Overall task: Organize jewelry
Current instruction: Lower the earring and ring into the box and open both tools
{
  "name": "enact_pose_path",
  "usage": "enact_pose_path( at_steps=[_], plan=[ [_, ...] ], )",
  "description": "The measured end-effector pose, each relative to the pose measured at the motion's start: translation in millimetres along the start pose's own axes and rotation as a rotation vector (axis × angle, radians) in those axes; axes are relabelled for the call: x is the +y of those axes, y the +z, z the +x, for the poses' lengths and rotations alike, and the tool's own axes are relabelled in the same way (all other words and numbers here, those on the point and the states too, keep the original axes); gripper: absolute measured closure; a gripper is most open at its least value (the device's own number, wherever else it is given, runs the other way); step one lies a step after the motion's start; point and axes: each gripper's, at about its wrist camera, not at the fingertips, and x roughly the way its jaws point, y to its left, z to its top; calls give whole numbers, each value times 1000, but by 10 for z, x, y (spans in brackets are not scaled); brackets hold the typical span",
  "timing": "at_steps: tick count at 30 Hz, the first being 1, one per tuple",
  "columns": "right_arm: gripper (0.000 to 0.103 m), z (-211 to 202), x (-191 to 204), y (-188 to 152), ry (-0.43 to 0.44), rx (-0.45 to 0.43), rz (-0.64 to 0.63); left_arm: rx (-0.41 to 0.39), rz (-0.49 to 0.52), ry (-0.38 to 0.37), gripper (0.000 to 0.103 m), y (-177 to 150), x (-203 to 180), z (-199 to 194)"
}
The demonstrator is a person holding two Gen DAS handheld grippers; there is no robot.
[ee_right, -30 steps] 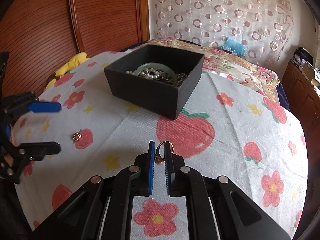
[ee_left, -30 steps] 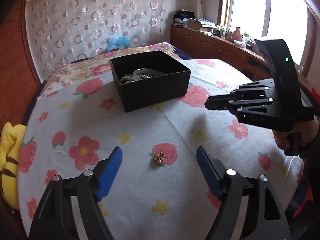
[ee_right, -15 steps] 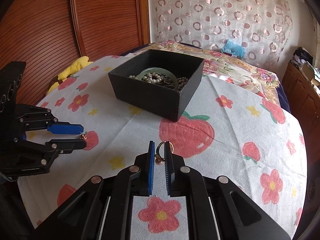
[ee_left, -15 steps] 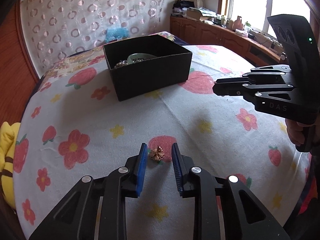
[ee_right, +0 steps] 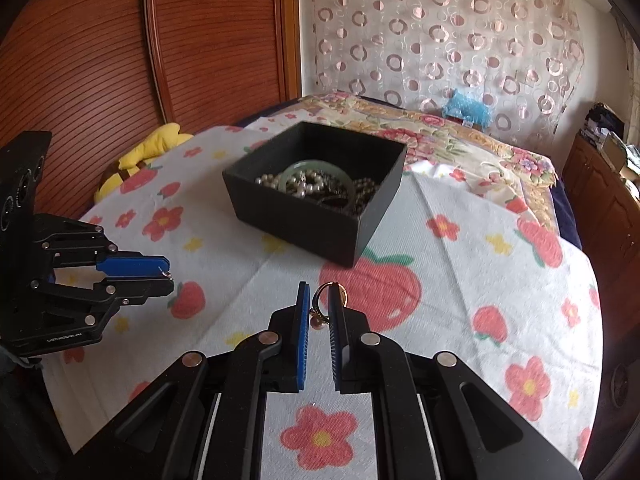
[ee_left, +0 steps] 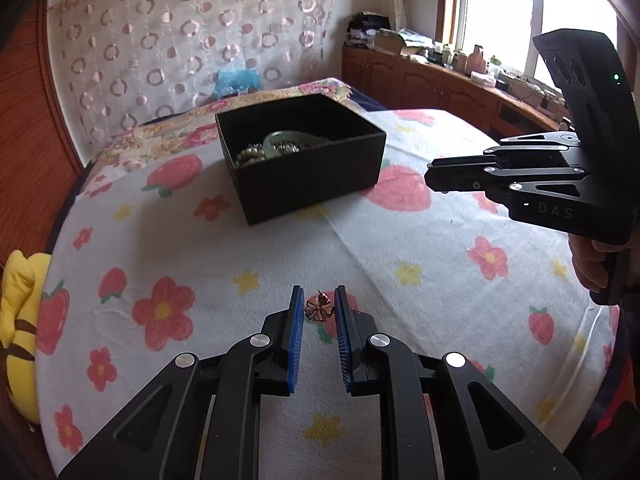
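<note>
the left gripper (ee_left: 319, 312) is closing its blue pads on a small rose-gold flower charm (ee_left: 319, 307); the charm sits right between the pad tips, and both pads look to be touching its petals, low over the flower-print cloth (ee_left: 400, 248) near that cloth's front edge. seen from the right wrist camera, the same gripper (ee_right: 162, 270) shows at the cloth's left edge with only a sliver of metal poking out past its tips.

the right gripper (ee_right: 320, 312) is nearly closed and grips a gold ring (ee_right: 330, 294) with a small pearl drop hanging under it; the ring stands upright between the pads, its top arc rising above the tips. this gripper hangs above the cloth, over the big strawberry print toward the middle. in the left wrist view it (ee_left: 434, 176) reaches in from the right edge, with a hand (ee_left: 592, 264) on its grip.

beyond both, toward the far edge of the cloth, stands the open black box (ee_right: 316, 216), holding a pale green bangle (ee_right: 316, 178) and beaded strands (ee_right: 280, 182). a yellow plush toy (ee_right: 136, 160) lies off the cloth's left edge.
</note>
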Motion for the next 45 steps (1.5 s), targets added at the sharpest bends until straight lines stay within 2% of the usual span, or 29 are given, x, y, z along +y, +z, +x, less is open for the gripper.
enact_pose_path(
  at_steps=[11,19,28,35,45],
  plan=[
    [92,-59,-69,340,0,-40,-4,-57,-13,16,89,192,110,-124],
    [92,92,-136,678,-8,-42,1,-101,-19,16,89,417,160,-154],
    [92,296,-340,950,14,-41,89,-121,-35,38,89,689,271,-39],
    [91,409,-427,954,19,-17,111,-121,-76,54,89,860,404,97],
    [91,304,-483,756,-10,-30,118,-125,-90,66,89,1076,420,234]
  ],
)
